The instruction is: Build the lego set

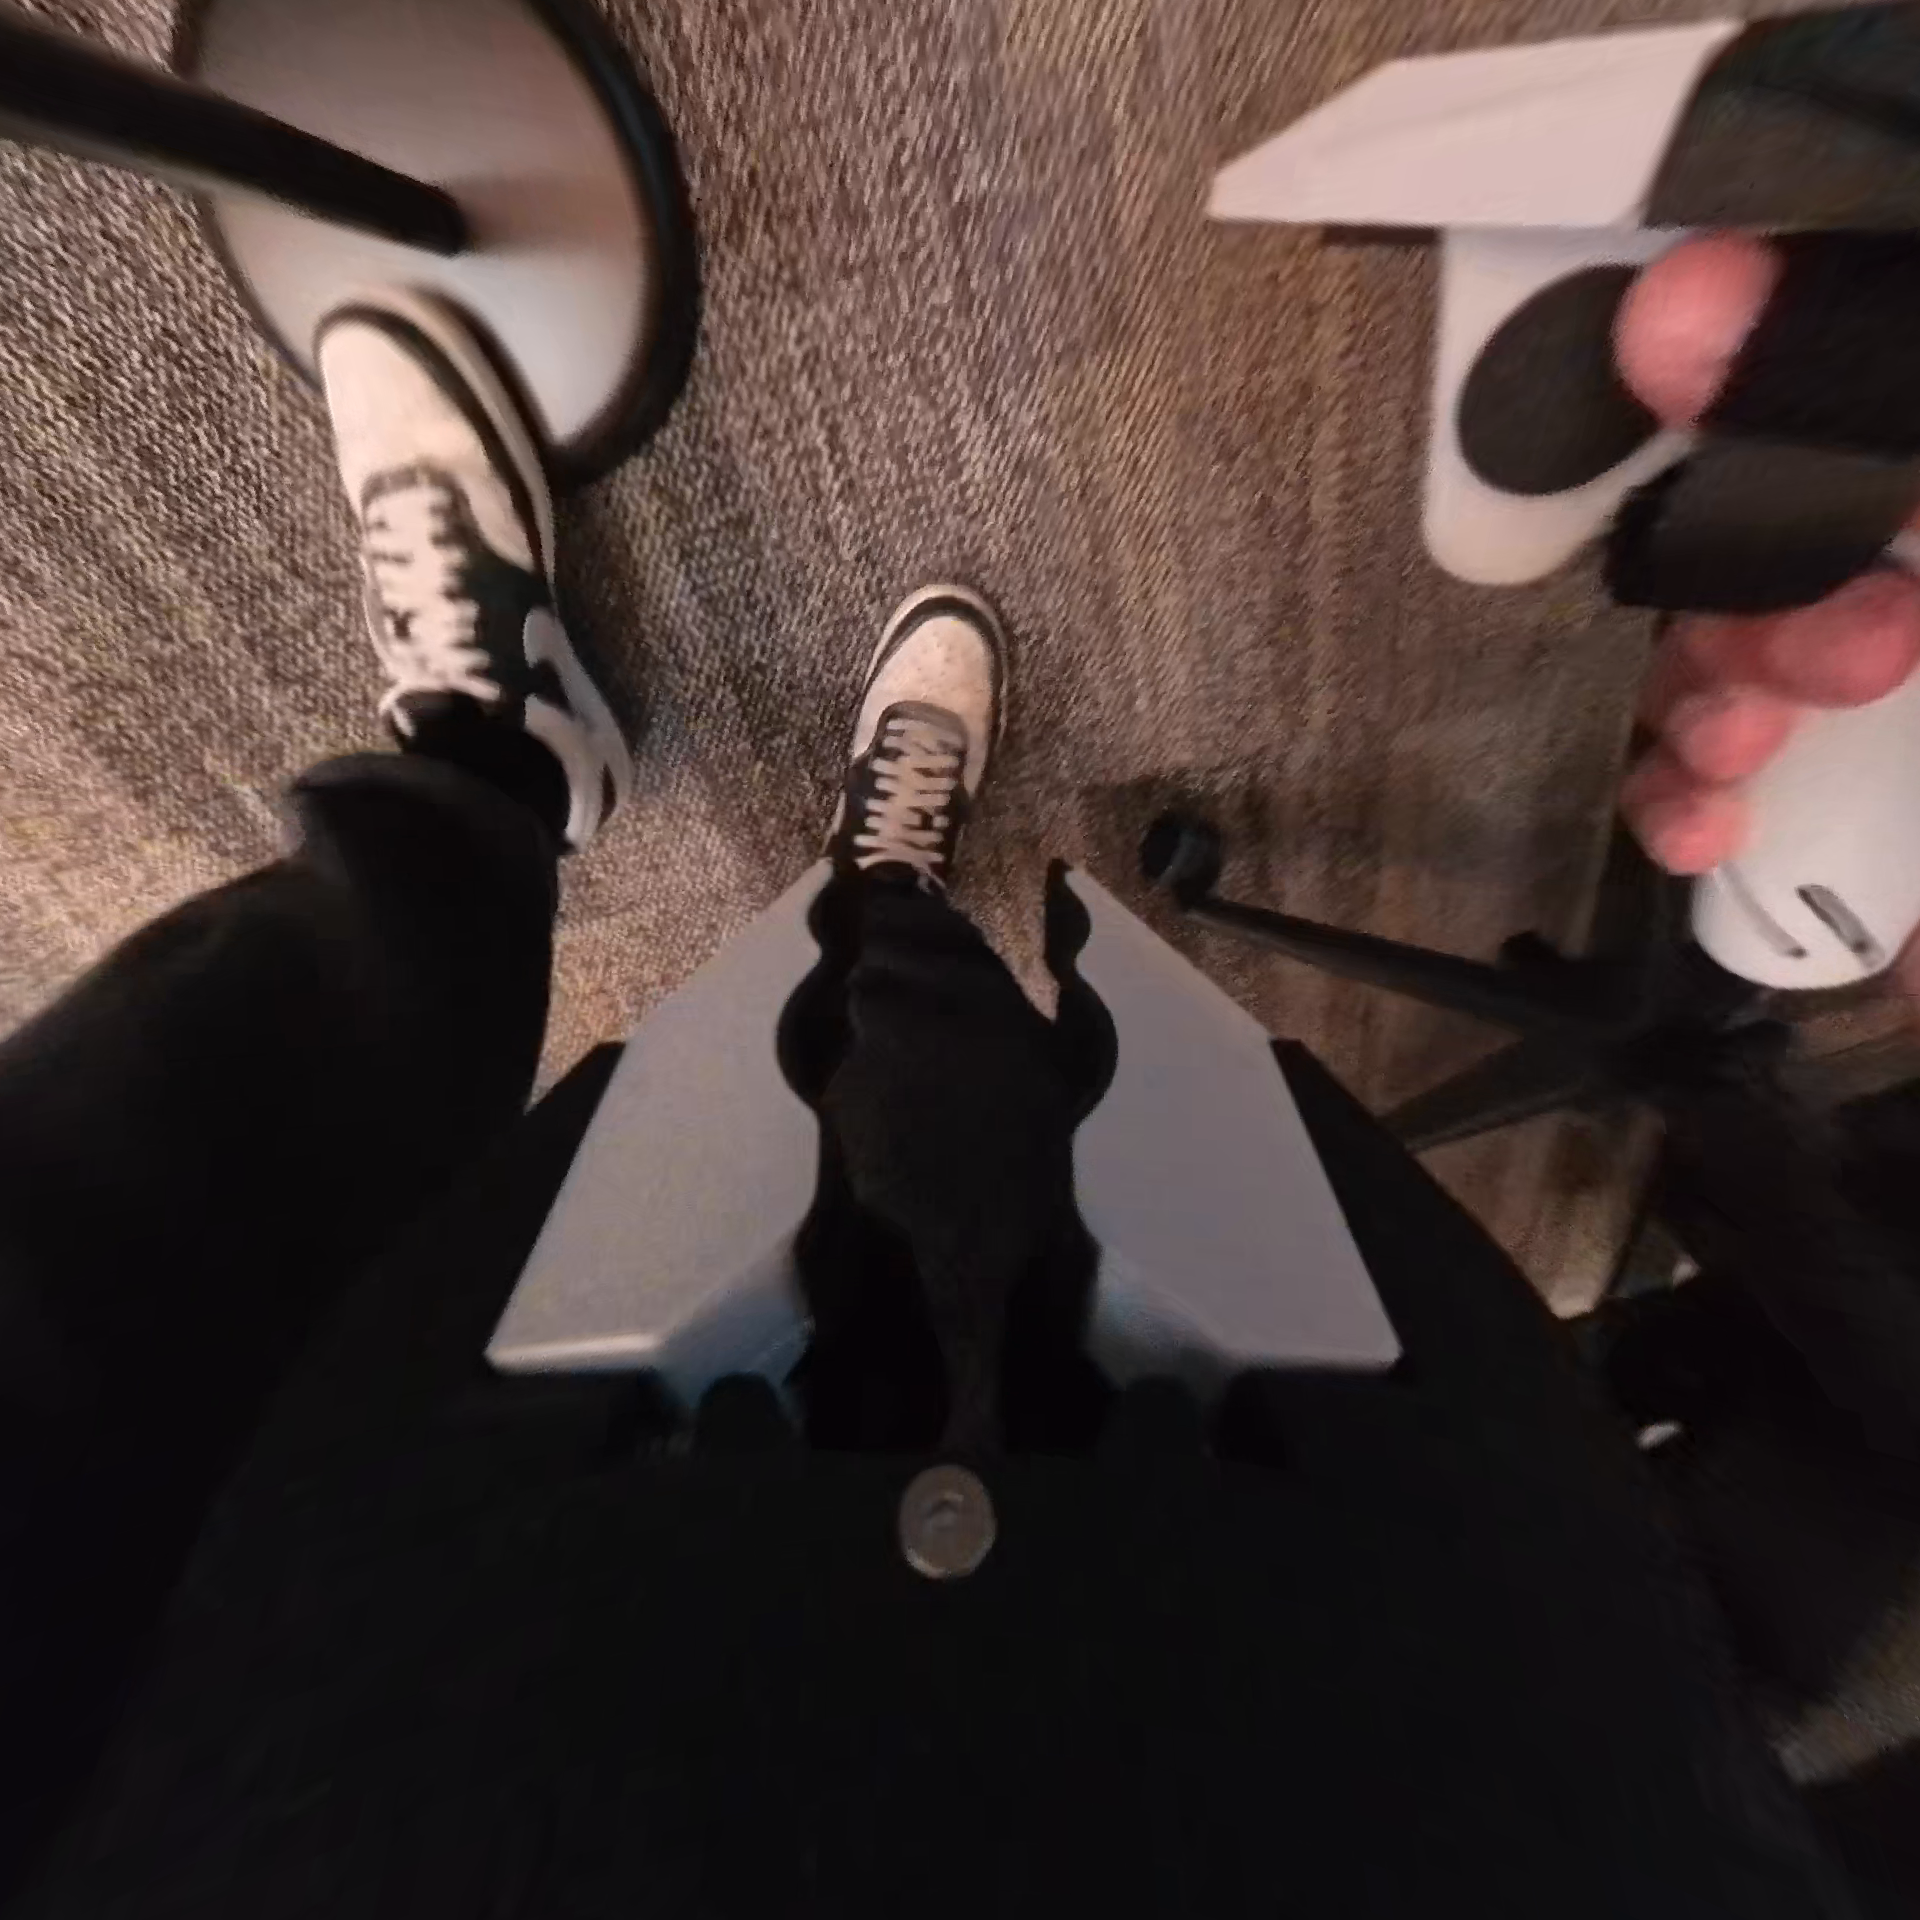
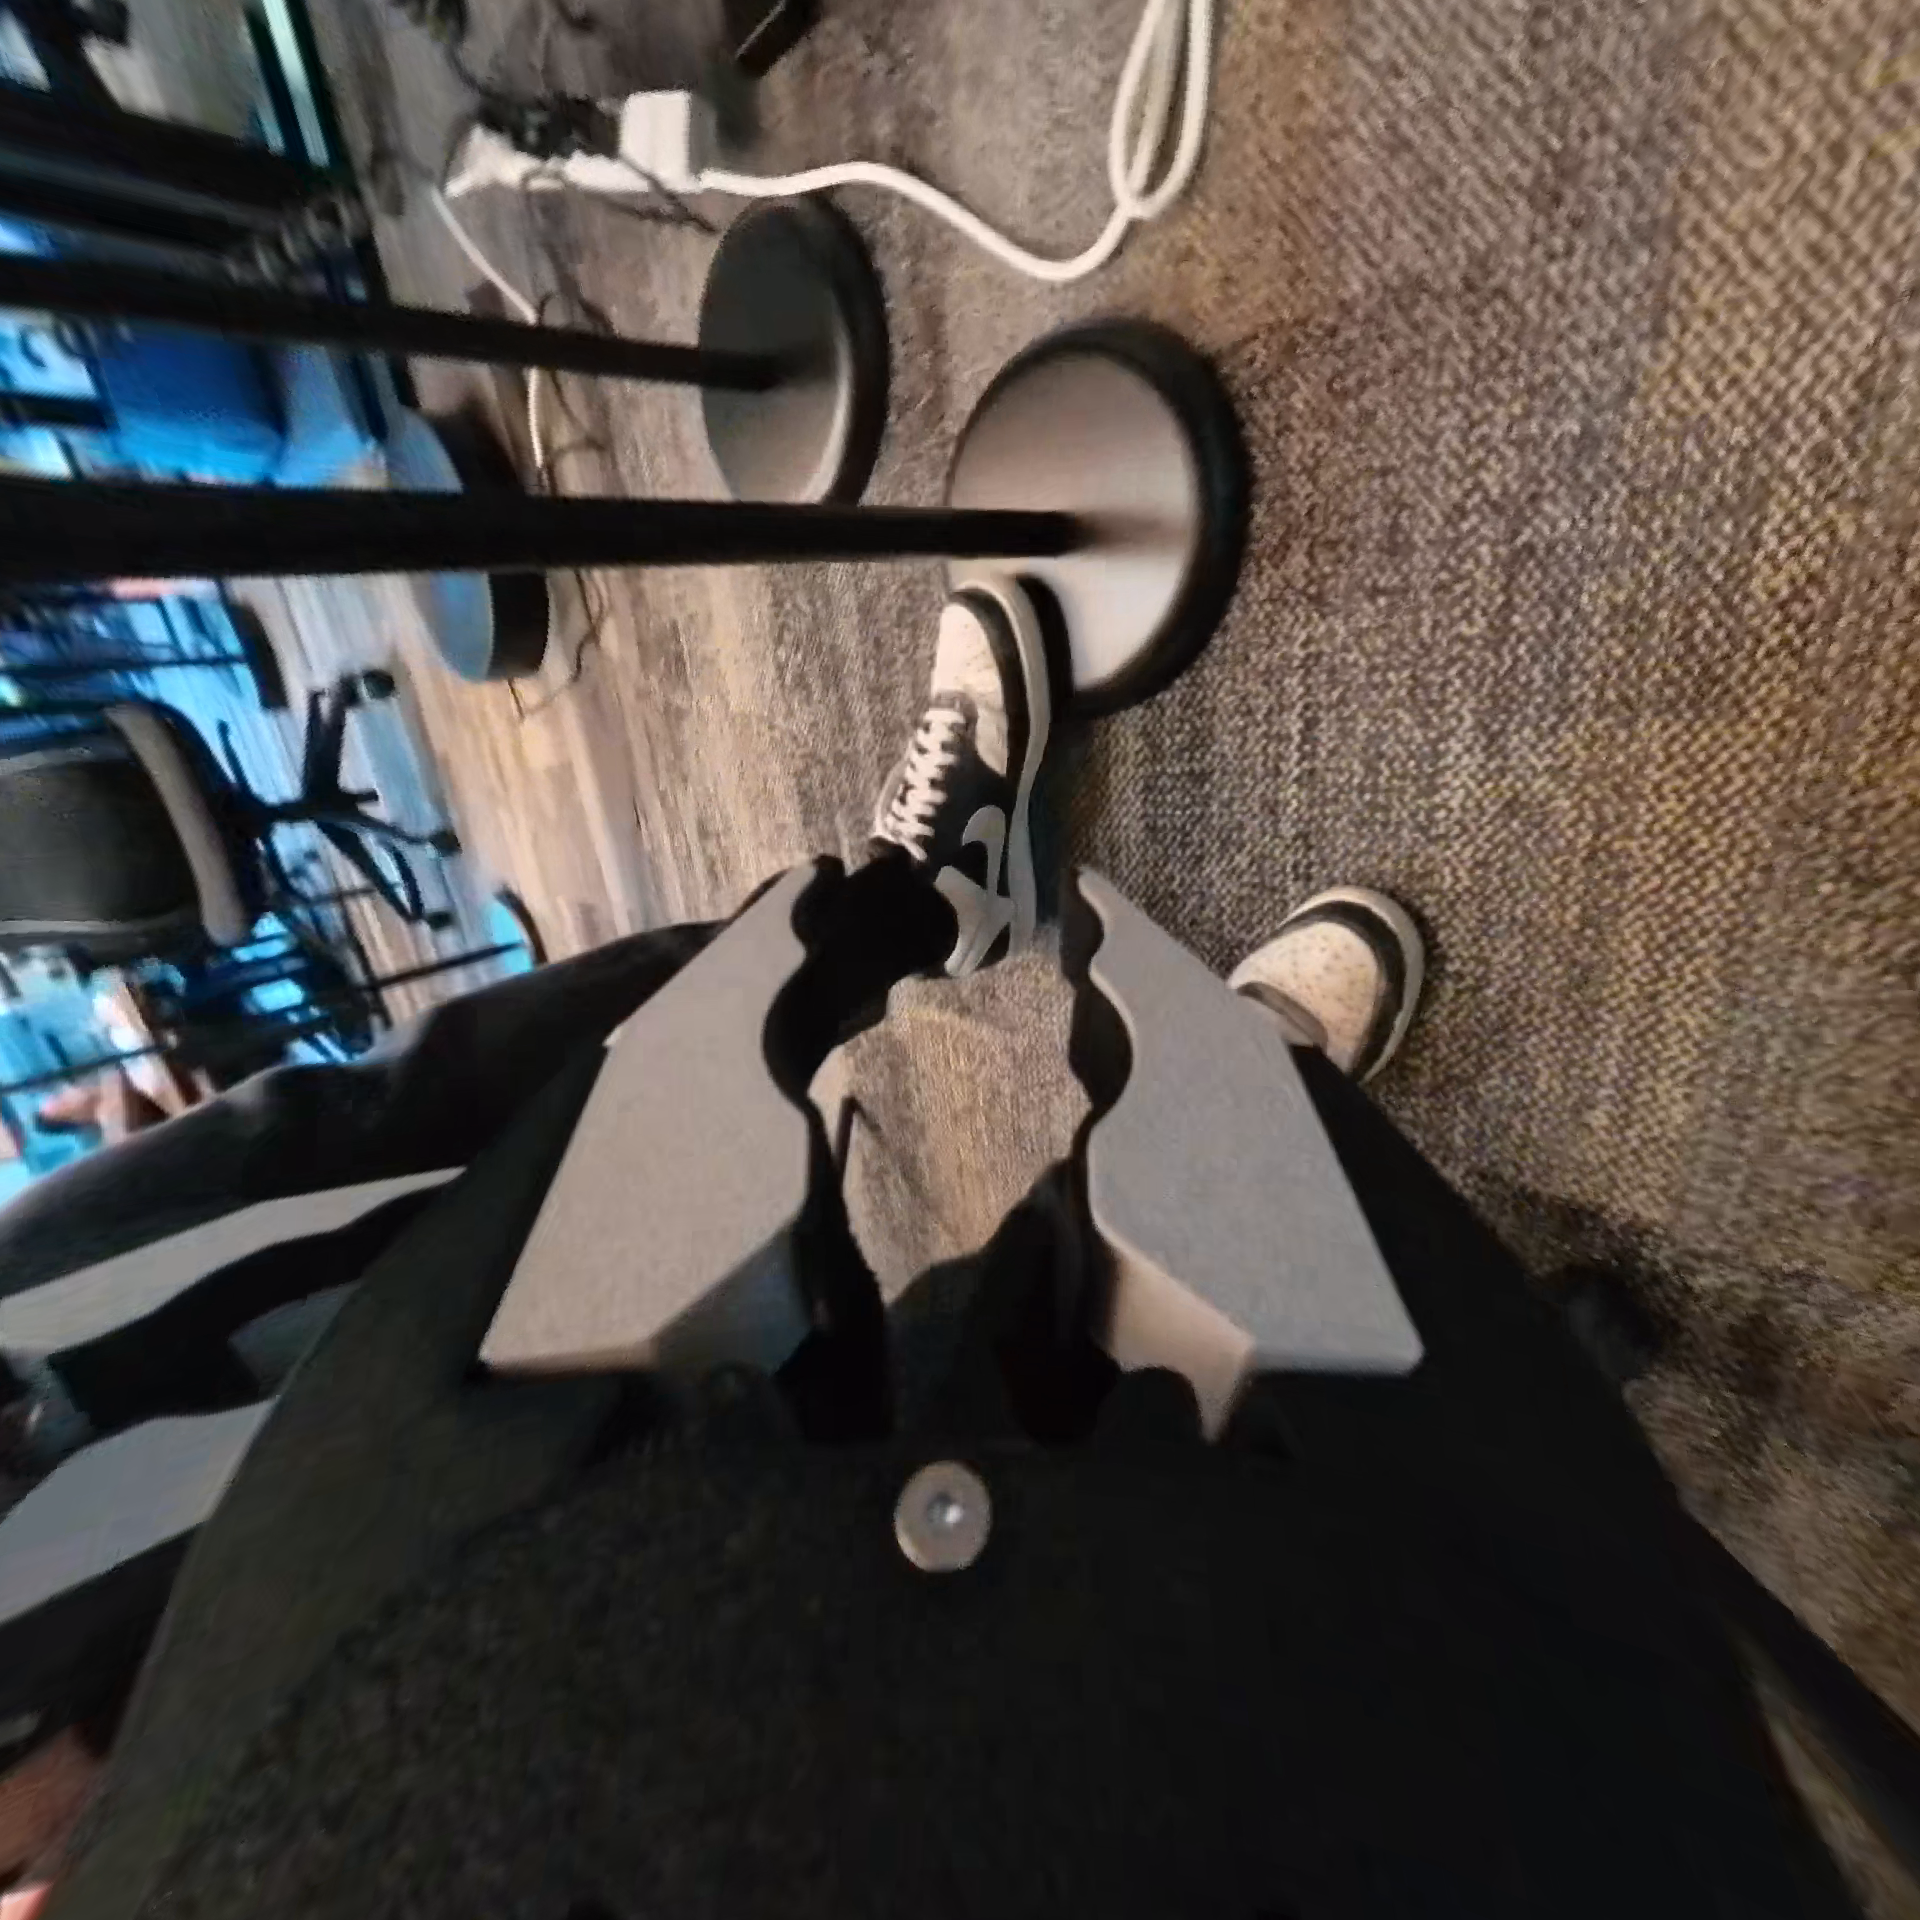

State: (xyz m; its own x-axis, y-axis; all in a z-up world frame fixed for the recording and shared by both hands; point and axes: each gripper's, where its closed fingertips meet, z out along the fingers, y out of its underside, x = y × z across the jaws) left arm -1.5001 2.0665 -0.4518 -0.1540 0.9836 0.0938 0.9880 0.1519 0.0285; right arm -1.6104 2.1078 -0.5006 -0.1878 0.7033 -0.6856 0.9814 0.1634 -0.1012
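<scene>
No lego parts show in either view. Both grippers point down at the carpet. My left gripper (image 1: 945,894) is open and empty, with a trouser leg and a shoe seen through the gap between its grey fingers (image 1: 686,1174). My right gripper (image 2: 945,904) is open and empty above the carpet, grey fingers (image 2: 1226,1164) apart. The right gripper's white body (image 1: 1496,436), held by a hand (image 1: 1704,717), also shows at the right edge of the left wrist view.
A person's black-and-white shoes (image 1: 925,738) (image 2: 977,769) and black trousers (image 1: 260,1143) stand on brown-grey carpet (image 1: 1039,364). Round stand bases with black poles (image 2: 1091,520) (image 1: 436,208) are close to the feet. A white cable and power strip (image 2: 935,197) lie farther off. A chair's wheeled base (image 1: 1455,987) is at the right. The left gripper's tips are roughly 12 centimetres from the right gripper's.
</scene>
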